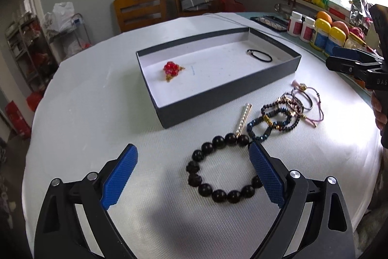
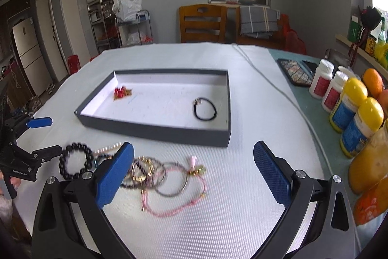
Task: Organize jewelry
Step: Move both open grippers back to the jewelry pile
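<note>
both grippers' fingers [image 1: 121, 176] gape wide, holding nothing; closing the left gripper [image 1: 194, 172] off-centre could skid the bead bracelet [image 1: 223, 169] across the bench [image 1: 97, 113].

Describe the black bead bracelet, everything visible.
The black bead bracelet is a closed ring of large, glossy, round dark beads, two looking carved. It lies flat on the white tablecloth, in front of the grey box. The open left gripper straddles it; whether the pads touch it is unclear. A pearl hair clip meets its far beads.
</note>
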Demonstrator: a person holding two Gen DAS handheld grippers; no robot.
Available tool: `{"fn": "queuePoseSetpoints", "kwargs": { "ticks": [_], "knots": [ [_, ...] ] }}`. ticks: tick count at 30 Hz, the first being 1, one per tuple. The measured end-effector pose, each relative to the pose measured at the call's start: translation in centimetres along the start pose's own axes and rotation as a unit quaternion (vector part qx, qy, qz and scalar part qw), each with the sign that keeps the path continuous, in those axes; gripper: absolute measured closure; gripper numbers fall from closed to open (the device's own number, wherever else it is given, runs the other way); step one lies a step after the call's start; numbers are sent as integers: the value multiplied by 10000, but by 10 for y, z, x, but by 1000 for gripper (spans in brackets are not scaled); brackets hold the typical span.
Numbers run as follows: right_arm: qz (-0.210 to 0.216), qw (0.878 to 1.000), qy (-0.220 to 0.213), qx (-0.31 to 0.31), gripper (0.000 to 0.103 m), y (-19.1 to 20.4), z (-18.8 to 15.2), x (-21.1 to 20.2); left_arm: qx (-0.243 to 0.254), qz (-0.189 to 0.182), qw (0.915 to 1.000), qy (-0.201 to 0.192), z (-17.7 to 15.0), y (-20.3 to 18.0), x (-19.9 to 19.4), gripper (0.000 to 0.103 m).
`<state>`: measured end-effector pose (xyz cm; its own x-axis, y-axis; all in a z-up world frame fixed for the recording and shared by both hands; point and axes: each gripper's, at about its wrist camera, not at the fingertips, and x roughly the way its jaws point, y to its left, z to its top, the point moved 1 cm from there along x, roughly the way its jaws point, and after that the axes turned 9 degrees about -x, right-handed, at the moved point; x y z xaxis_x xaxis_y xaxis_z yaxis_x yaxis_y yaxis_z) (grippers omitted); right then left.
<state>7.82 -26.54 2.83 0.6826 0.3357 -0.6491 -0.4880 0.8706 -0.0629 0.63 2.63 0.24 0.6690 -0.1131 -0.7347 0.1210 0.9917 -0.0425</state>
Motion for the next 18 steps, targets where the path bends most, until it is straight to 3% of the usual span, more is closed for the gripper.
{"fn": "queuePoseSetpoints", "kwargs": {
  "ticks": [7, 10, 14, 18],
  "knots": [
    [64, 9990, 384, -230, 6, 13, -25, 23, -286, -72, 9994, 196, -19, 11, 15, 8],
    [179, 9986, 434, -228, 7, 16, -29, 27, -232, 72, 9996, 164, -20, 10, 16, 8],
    [162, 9973, 520, -500, 27, 24, -32, 31, -174, 46, 9998, 85, -21, 8, 14, 8],
    [467, 9955, 676, -462, 45, 28, -35, 36, -115, 16, 9999, 103, -21, 6, 14, 9]
  ]
}}
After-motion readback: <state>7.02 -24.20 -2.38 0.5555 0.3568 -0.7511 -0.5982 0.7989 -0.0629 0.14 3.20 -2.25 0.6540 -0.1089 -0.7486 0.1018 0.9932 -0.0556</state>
